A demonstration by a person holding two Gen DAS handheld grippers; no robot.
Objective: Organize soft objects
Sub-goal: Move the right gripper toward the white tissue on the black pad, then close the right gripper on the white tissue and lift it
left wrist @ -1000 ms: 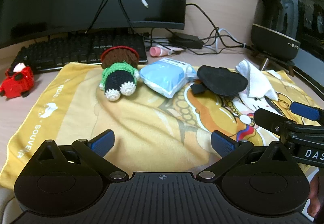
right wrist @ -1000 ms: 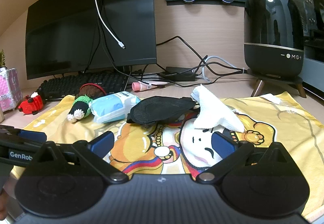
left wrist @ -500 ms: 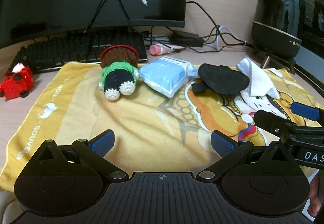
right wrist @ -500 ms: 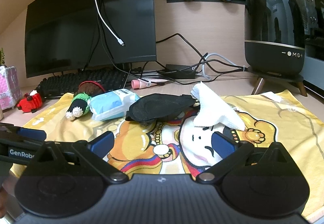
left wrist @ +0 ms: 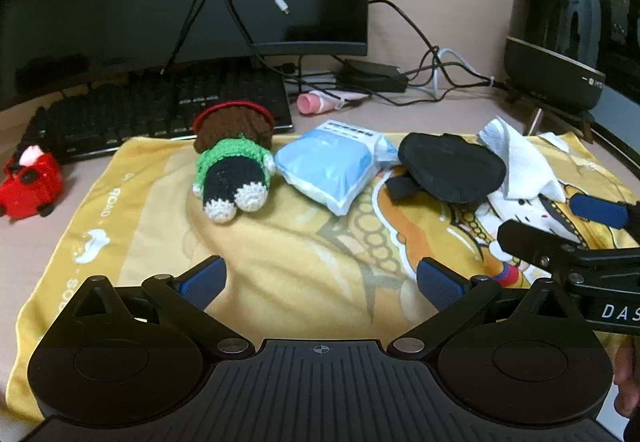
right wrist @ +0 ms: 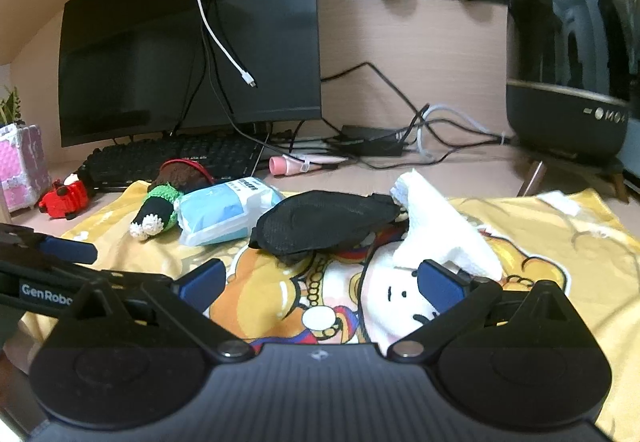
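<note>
Yellow cloth (left wrist: 280,262) on tabletop carries crochet doll (left wrist: 232,170), tissue pack (left wrist: 332,166), black mask (right wrist: 324,226), white tissue (right wrist: 440,230); all light & squashy, pinch mid-body; both grippers' fingers apart, empty.

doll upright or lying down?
Lying down. The doll rests lengthwise on the yellow cloth, white feet toward the camera, head toward the keyboard.

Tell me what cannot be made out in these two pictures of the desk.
- Printed text on the blue plastic-wrapped pack: too small and blurred, both views.
- Face of the green crocheted doll: turned away, its feet towards both cameras.
- Small red plush toy: cut by the left edge, left wrist view.
- Cartoon print on the yellow cloth: partly covered by the black fabric mask, the white crumpled tissue and the right claw.
</note>
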